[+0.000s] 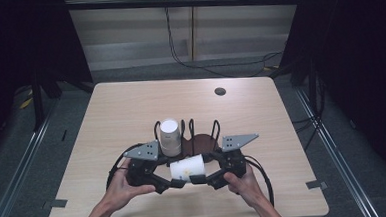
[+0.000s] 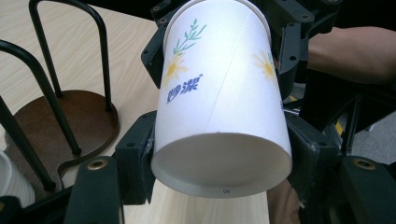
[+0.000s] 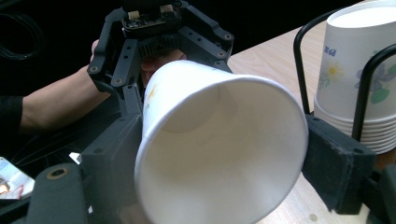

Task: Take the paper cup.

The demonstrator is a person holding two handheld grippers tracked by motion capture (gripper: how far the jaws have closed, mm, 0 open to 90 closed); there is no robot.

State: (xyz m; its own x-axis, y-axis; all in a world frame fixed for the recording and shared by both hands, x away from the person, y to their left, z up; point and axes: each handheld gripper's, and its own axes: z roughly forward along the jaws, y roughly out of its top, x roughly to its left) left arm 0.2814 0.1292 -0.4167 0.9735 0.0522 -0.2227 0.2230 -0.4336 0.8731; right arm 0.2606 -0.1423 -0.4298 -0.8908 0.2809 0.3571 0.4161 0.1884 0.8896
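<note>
A white paper cup (image 1: pixel 186 168) with a daisy print lies on its side in the air between my two grippers, near the table's front edge. My left gripper (image 2: pixel 219 163) is shut on it close to its base (image 2: pixel 219 161). My right gripper (image 3: pixel 219 158) faces into the cup's open mouth (image 3: pixel 219 154), and its pads press on the rim from both sides. In the high view the left gripper (image 1: pixel 174 175) and the right gripper (image 1: pixel 200 169) meet at the cup, each held by a hand. Just behind them a stack of the same cups (image 1: pixel 170 137) stands in a black wire rack (image 1: pixel 202 135).
The rack's round brown base (image 2: pixel 70 121) and wire hoops (image 2: pixel 100 51) are close behind the grippers. A dark grommet (image 1: pixel 220 91) sits in the light wood table (image 1: pixel 130 101) at the back right. Cables (image 1: pixel 193 63) run across the floor beyond the table.
</note>
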